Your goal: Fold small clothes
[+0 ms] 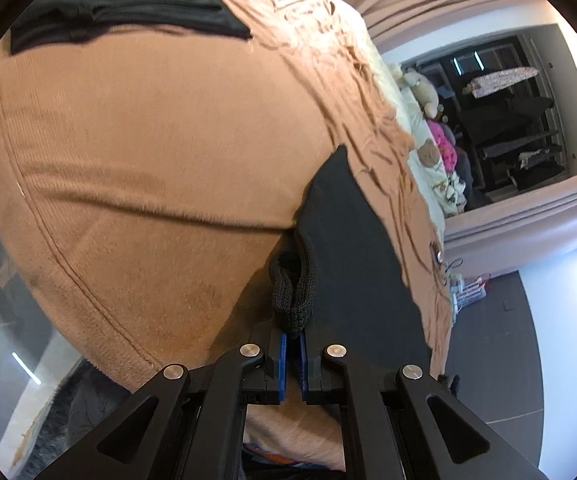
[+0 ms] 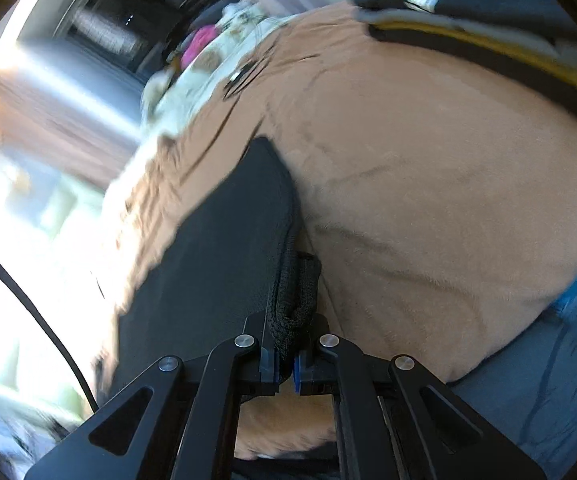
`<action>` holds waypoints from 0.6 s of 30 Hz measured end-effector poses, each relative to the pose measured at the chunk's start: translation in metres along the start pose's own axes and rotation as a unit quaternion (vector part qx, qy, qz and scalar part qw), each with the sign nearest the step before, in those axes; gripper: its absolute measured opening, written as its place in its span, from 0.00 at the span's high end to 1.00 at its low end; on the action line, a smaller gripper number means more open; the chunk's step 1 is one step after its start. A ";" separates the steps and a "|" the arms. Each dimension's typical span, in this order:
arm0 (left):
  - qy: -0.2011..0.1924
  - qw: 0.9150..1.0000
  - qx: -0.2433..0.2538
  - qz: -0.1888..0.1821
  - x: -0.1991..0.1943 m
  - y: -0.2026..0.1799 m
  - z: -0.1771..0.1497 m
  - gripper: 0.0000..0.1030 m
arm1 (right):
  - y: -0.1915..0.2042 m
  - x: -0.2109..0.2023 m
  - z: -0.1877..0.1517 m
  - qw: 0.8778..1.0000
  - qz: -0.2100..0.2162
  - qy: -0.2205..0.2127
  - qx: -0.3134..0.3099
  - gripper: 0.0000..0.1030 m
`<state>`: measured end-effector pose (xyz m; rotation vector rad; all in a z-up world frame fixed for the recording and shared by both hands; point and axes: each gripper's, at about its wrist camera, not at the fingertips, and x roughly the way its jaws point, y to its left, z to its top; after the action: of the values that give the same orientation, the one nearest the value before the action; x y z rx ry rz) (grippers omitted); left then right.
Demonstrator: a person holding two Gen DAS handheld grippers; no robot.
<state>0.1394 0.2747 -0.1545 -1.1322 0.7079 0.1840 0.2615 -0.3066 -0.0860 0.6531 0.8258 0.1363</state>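
A small dark grey garment [image 1: 352,248] with a black knit waistband hangs stretched over the tan blanket [image 1: 136,152]. My left gripper [image 1: 293,330] is shut on one bunched end of that waistband. In the right wrist view the same dark garment [image 2: 216,264] spreads to the left of the fingers, and my right gripper [image 2: 288,344] is shut on the other bunched end of the band. Both grippers point down at the blanket, with the cloth held just above it. The right wrist view is blurred.
A folded black garment [image 1: 128,0] lies at the far end of the blanket. A black item with a yellow stripe [image 2: 488,40] and blue denim cloth [image 2: 560,360] lie at the right. Soft toys [image 1: 428,152] and a dark open wardrobe [image 1: 508,120] stand beyond.
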 end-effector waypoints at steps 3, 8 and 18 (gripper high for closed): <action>0.006 1.000 -0.002 0.006 0.005 0.005 0.001 0.93 | 0.020 -0.009 0.001 0.998 -0.027 -0.011 -0.063 0.80; 0.004 1.000 -0.002 0.001 0.007 0.010 -0.001 0.65 | 0.042 -0.028 0.010 0.994 -0.039 -0.047 -0.095 0.41; 0.004 1.000 -0.018 -0.019 0.011 0.024 -0.004 0.61 | 0.131 0.018 -0.016 0.979 -0.025 0.022 -0.202 0.41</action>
<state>0.1346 0.2792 -0.1810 -1.1810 0.6926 0.1600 0.2802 -0.1876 -0.0280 0.2473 0.8266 0.2651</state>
